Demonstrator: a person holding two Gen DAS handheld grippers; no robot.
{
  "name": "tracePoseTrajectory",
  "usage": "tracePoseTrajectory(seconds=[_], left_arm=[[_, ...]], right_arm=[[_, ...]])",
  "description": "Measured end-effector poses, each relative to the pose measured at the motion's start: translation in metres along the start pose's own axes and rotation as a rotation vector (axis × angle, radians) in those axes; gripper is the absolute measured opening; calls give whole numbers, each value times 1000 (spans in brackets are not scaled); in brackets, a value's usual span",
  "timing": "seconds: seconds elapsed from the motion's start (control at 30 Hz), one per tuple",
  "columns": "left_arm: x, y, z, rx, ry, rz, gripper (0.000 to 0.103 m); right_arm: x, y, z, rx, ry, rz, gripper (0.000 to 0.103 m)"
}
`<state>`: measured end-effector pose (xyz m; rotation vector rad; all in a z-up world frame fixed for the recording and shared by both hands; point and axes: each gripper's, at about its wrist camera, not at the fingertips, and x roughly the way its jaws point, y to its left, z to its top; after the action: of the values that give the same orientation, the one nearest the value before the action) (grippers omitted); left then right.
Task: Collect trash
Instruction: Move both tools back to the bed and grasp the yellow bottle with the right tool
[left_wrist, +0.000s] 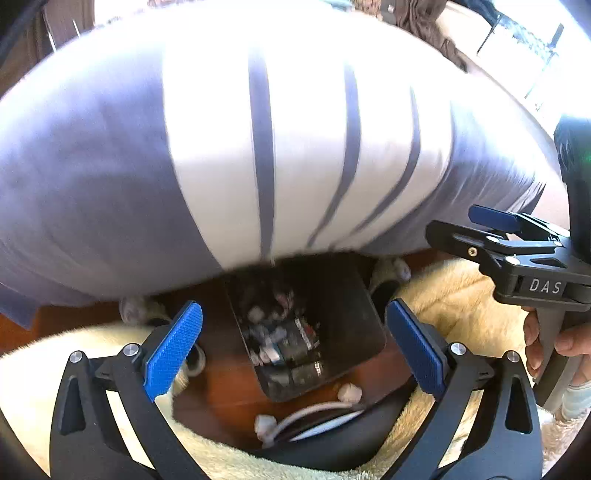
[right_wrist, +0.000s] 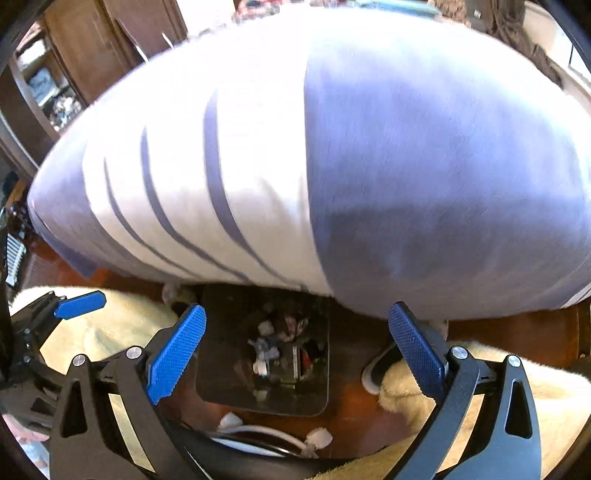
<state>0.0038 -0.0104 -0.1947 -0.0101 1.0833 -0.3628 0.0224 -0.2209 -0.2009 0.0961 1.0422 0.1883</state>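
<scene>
Fingers (left_wrist: 173, 349) (right_wrist: 415, 349) with ribbed blue pads spread wide on both grippers above rectangular dark bin (left_wrist: 332, 295) (right_wrist: 229, 332).

Home, looks like a bedroom. Bed with striped purple-and-white bedding (right_wrist: 332, 155) fills the view. Polished wood floor (right_wrist: 498, 332), fluffy cream rug (left_wrist: 450, 295), dark wooden cabinet (right_wrist: 85, 48) with cluttered shelves behind. Small dark bin (right_wrist: 266, 350) of rubbish sits beside the bed.

Reddish wooden floor (right_wrist: 509, 332) carries a dark trash bin (right_wrist: 221, 373) beyond and between the fingers, a cream fluffy rug (right_wrist: 110, 332) under both fingers, and white crumpled scraps (right_wrist: 318, 436) near the bin.
</scene>
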Motion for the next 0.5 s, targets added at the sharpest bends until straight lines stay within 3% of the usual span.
tracePoseTrajectory(seconds=[0.2,0.5], left_arm=[[-44,3,29,9,-115,23,95],[-79,6,82,26,-223,59,95]], right_arm=[[-46,5,23,-32,-133,0,99],[-79,4,73,-74,-252,-19,100]])
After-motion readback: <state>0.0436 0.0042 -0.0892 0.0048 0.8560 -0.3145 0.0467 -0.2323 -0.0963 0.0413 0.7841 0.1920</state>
